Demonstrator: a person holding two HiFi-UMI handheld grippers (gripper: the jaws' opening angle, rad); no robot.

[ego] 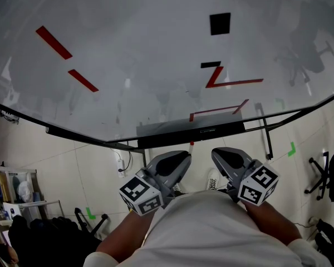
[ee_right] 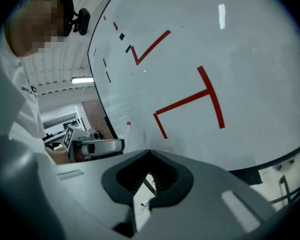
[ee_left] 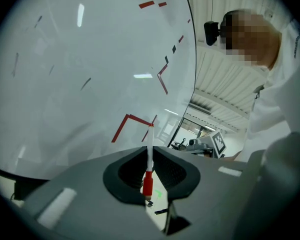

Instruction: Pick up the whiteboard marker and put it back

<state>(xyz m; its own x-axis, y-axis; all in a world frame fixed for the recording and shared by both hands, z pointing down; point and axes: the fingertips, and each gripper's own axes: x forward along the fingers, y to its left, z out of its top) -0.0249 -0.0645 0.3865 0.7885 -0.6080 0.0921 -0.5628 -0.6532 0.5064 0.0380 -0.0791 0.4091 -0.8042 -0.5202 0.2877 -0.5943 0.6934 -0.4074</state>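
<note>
The person wears a plain white top [ego: 211, 232] with white sleeves. The grey, rounded left gripper [ego: 178, 160] and right gripper [ego: 225, 156] each have black ribbed jaws and a white cube [ego: 140, 193] printed with black square markers.

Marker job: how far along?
Done: the pick-up. The left gripper is shut on the white whiteboard marker with red cap. In hand: marker held up by the whiteboard. Left: putting it back, not yet released. The right gripper is shut and empty.
</note>
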